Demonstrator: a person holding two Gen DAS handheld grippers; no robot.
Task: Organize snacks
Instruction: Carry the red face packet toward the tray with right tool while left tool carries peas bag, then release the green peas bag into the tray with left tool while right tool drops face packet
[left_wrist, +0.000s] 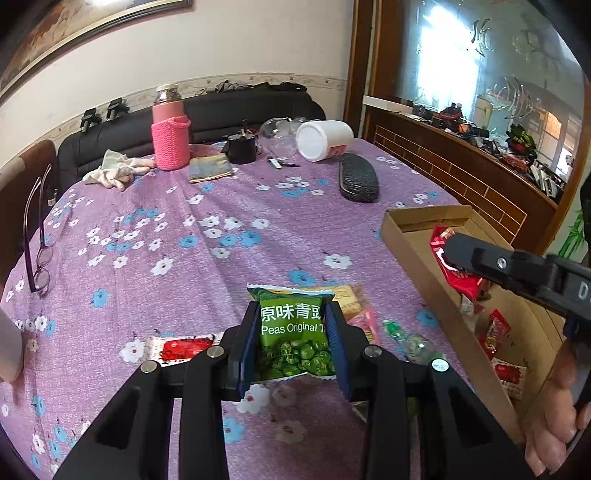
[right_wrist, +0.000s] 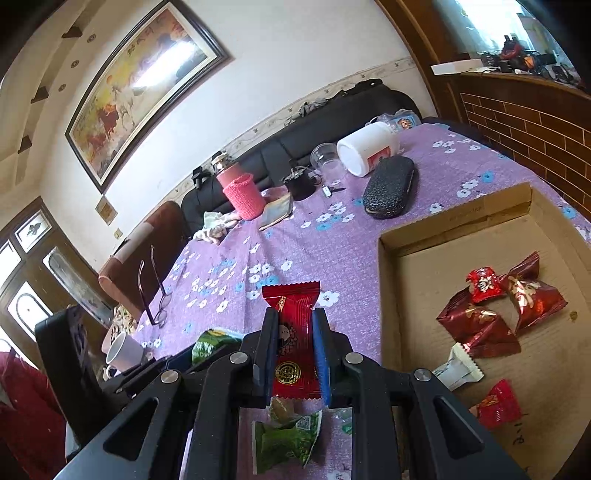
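Note:
My left gripper (left_wrist: 293, 328) is shut on a green pea packet (left_wrist: 293, 332), held a little above the purple flowered tablecloth (left_wrist: 184, 240). My right gripper (right_wrist: 294, 339) is shut on a red wrapped snack (right_wrist: 293, 332); in the left wrist view that right gripper (left_wrist: 448, 254) hangs over the cardboard box (left_wrist: 413, 254) with the red snack (left_wrist: 458, 280) in it. The cardboard box (right_wrist: 391, 295) holds several red snack packets (right_wrist: 476, 325) and a white one (right_wrist: 458, 365). Loose snacks lie on the cloth: a red-and-white packet (left_wrist: 177, 347), a yellow one (left_wrist: 349, 299), a green candy (left_wrist: 395, 330), a green packet (right_wrist: 286, 439).
At the far end stand a pink flask (left_wrist: 170, 136), a tipped white jar (left_wrist: 323, 138), a black glasses case (left_wrist: 358, 177), a dark cup (left_wrist: 242, 147) and a cloth (left_wrist: 114, 171). Spectacles (left_wrist: 38, 236) lie at the left edge. A white mug (right_wrist: 123, 350) sits near the left. A person's hand (left_wrist: 557, 413) grips the right tool.

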